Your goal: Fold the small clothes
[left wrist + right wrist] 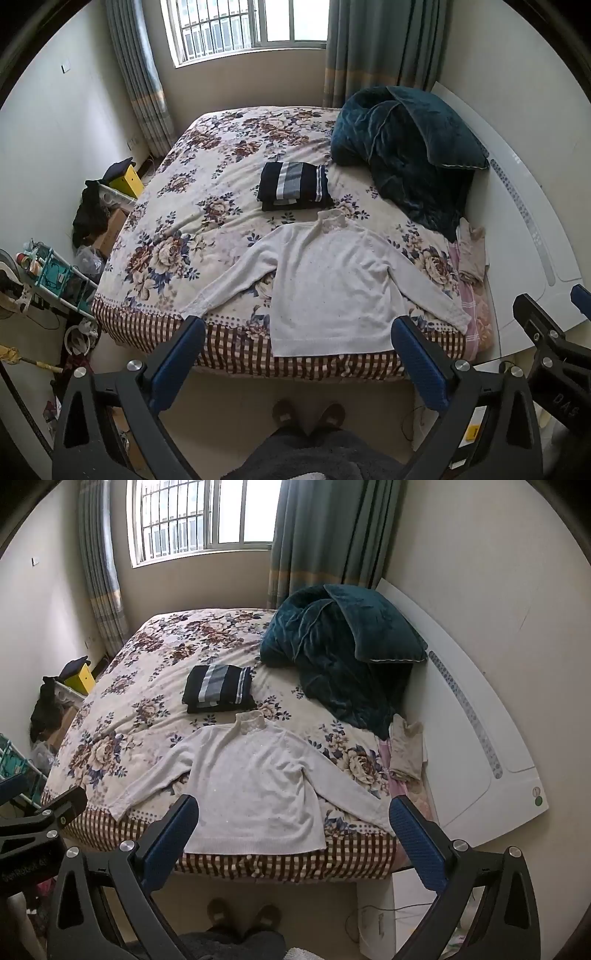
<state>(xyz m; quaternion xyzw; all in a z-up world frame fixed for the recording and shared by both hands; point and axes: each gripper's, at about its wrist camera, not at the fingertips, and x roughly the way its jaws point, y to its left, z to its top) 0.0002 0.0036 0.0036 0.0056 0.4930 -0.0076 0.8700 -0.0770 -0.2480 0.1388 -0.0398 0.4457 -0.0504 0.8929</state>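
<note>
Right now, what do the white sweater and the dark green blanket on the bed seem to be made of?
The white sweater looks like a soft, matte knit: ribbed hem and a fuzzy surface, maybe wool or acrylic. The dark green blanket looks like plush velvet or fleece: its folds catch a soft sheen.

Sweater (328,280) on bed (207,177), folded clothes (293,186) behind.
</note>
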